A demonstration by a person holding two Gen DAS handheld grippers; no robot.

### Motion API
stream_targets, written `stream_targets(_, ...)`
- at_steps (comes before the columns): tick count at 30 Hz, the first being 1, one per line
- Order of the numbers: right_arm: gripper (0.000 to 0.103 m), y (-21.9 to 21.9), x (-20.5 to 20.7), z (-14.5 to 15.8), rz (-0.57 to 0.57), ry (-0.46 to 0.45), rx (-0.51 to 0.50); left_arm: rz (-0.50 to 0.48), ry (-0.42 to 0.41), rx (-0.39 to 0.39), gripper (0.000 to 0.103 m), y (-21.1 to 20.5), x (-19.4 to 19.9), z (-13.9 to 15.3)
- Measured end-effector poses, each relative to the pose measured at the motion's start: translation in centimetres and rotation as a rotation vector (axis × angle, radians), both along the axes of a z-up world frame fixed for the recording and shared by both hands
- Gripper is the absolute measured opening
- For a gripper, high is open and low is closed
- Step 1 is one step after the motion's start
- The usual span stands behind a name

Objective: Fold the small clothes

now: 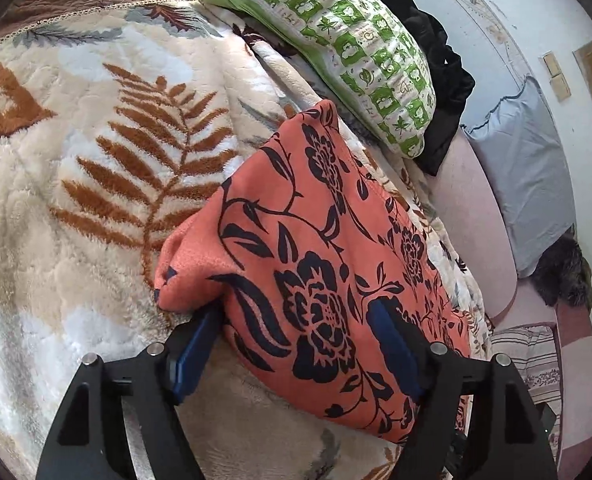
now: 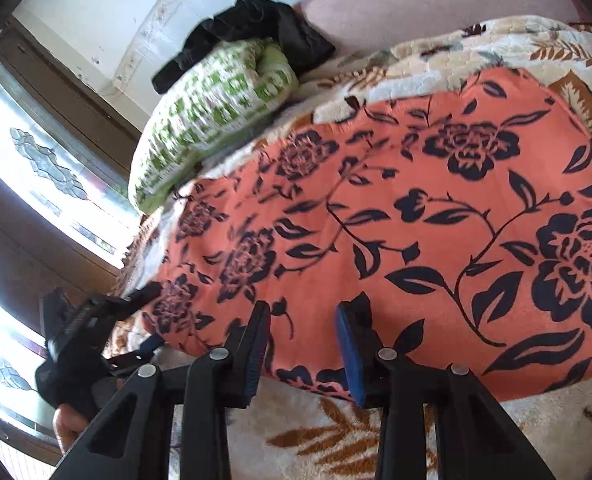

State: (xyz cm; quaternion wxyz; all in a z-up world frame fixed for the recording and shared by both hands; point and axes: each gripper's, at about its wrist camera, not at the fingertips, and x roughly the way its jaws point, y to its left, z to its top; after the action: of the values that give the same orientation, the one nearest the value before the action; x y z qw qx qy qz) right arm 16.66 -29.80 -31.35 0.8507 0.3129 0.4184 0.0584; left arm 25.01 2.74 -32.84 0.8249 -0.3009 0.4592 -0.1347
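Observation:
An orange garment with black flowers (image 1: 315, 248) lies on a cream blanket with brown fern leaves (image 1: 96, 160). My left gripper (image 1: 296, 356) is open, its blue pads either side of the garment's near edge, one finger under the cloth fold and one over it. In the right wrist view the garment (image 2: 415, 220) spreads wide across the blanket (image 2: 335, 440). My right gripper (image 2: 303, 348) is open with its fingers straddling the garment's near hem. The left gripper (image 2: 96, 332) shows at the garment's left corner.
A green and white patterned pillow (image 1: 335, 40) and a black garment (image 1: 435, 60) lie at the bed's far side. A grey pillow (image 1: 523, 168) and a pink surface (image 1: 475, 220) are to the right. A window (image 2: 36, 160) is on the left in the right wrist view.

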Motion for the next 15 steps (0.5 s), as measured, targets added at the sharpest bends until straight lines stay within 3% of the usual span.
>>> stream_targets(3,0.035,-0.5,0.5,-0.9,-0.003,0.016,0.042,-0.005,0.003,0.046,0.076,-0.4,-0.2,0.3)
stream_targets(6,0.035,-0.9,0.6,-1.2,0.011,0.028,0.058,0.039,-0.036,0.043,0.049,0.3,-1.2,1.3)
stream_targets(8,0.035,-1.1,0.6,-1.3,0.008,0.028,0.078,0.01,-0.018,0.065,0.049,0.3,-1.3,1.3)
stream_targets(12,0.035,-0.8,0.8,-1.2,0.018,0.03,0.065,-0.006,0.1,-0.063,0.046,1.4,-2.0,-0.7)
stream_targets(15,0.035,-0.7,0.8,-1.2,0.016,0.026,0.059,-0.016,0.123,-0.11,0.051,1.5,-2.5,-1.2)
